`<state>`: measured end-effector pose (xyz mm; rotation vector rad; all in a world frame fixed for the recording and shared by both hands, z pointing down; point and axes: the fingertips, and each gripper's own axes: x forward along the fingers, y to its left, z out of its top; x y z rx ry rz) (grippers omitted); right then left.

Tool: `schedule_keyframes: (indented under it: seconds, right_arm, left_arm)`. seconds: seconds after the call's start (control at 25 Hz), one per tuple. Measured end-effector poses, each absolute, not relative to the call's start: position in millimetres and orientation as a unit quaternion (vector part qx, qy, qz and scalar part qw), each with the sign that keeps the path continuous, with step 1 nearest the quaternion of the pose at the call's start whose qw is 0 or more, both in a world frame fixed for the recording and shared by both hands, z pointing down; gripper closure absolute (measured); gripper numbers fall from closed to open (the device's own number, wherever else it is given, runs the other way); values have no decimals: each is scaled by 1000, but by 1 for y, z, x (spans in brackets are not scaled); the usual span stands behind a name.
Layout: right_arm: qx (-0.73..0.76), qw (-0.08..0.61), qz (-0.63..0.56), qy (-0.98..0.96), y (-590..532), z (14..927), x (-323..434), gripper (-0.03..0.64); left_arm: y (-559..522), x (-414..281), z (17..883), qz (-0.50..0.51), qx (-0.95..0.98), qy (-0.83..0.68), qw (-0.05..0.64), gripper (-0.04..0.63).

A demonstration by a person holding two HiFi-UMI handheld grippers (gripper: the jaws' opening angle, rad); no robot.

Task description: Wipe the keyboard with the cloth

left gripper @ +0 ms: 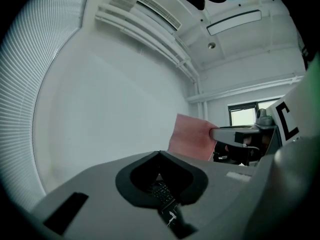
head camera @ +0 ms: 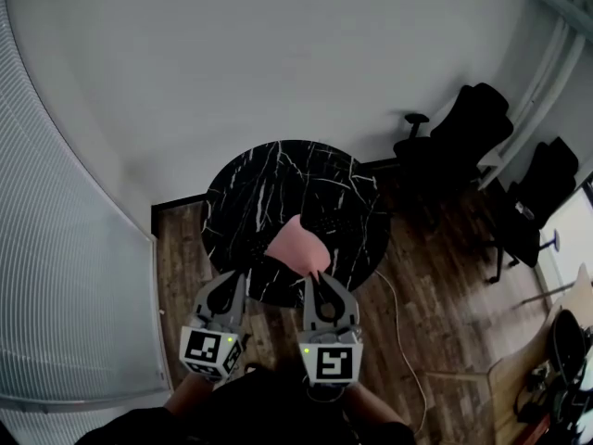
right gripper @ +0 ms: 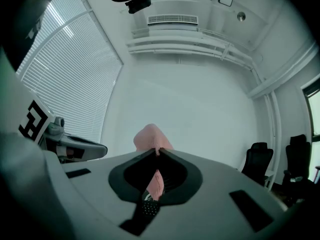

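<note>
Right claw (right gripper: 158, 151) pinching pink cloth (head camera: 298, 247) | left claw (left gripper: 160, 152) apparently closed | round black marble table (head camera: 250, 193) | wooden floor (head camera: 435, 323)

Cloth (head camera: 298, 245): pink, plain, soft. Sits at centre of head view, raised over near part of black marbled tabletop (head camera: 250, 184). Pinched between closed jaws of right gripper (head camera: 315, 279), one fold bulging above tips, rest hanging below.

Keyboard (left gripper: 161, 189): black, key rows glimpsed at lower centre of left gripper view.

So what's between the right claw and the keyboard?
The pink cloth, pinched in the right gripper's shut jaws, hangs down toward the keyboard; the right gripper view shows it best.
</note>
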<state>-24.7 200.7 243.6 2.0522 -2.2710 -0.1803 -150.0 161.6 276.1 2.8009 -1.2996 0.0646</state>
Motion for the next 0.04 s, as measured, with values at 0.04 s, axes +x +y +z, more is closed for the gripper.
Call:
schedule_keyframes:
  seconds: [0.04]
  right_arm:
    - [669, 38, -59, -740, 201, 243, -26, 612]
  left_arm:
    - [162, -151, 276, 21, 907, -419, 26, 595]
